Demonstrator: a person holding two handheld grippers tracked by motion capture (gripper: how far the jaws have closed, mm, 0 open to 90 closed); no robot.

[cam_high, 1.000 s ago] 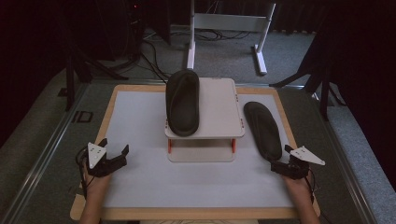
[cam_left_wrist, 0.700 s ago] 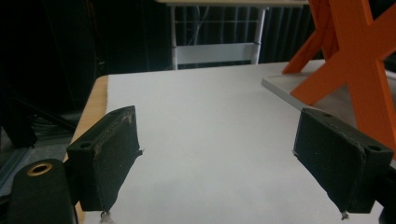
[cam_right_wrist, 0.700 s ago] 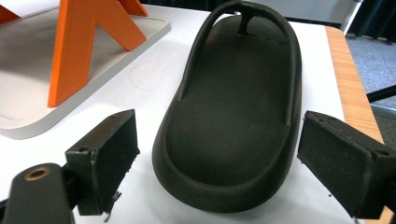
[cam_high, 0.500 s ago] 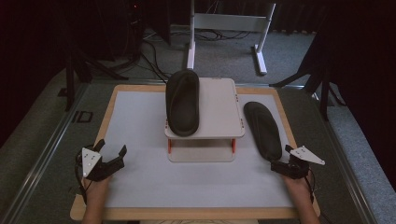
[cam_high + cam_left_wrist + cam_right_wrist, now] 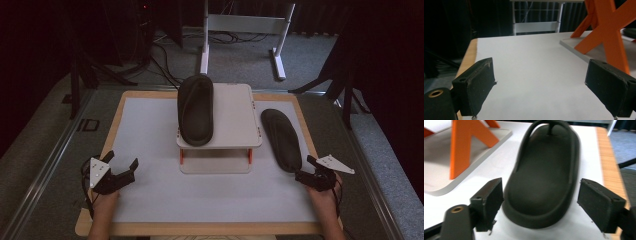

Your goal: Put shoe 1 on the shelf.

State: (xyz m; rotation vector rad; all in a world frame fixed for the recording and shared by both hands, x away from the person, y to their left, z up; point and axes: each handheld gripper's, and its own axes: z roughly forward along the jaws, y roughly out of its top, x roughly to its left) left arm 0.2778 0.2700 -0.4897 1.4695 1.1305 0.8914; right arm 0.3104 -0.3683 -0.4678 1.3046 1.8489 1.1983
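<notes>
— Dark floor and cables lie beyond our desk (image 5: 150, 210), and on its white mat stands the little white stand (image 5: 235, 125) on orange legs, with one black sandal (image 5: 196, 110) already lying on top. Where's the other?

— Its mate, the second sandal (image 5: 282, 139), lies flat on the mat just to the right of the stand, heel toward us. Our right gripper (image 5: 539, 205) sits right at that heel, a finger on either side, and those fingers (image 5: 489, 202) have just been closing in, though the pads aren't pressing on it yet, so nothing is grasped.

— And our left gripper (image 5: 120, 166)?

— It rests near the left front corner of the mat, well apart from everything, fingers (image 5: 477, 80) spread wide after just opening further, bare mat between them.

— So we judge we're at the pick-up of the second sandal.

— Agreed. Next we need to finish the squeeze on the heel, lift it level, and place it beside the first on the stand.
</notes>
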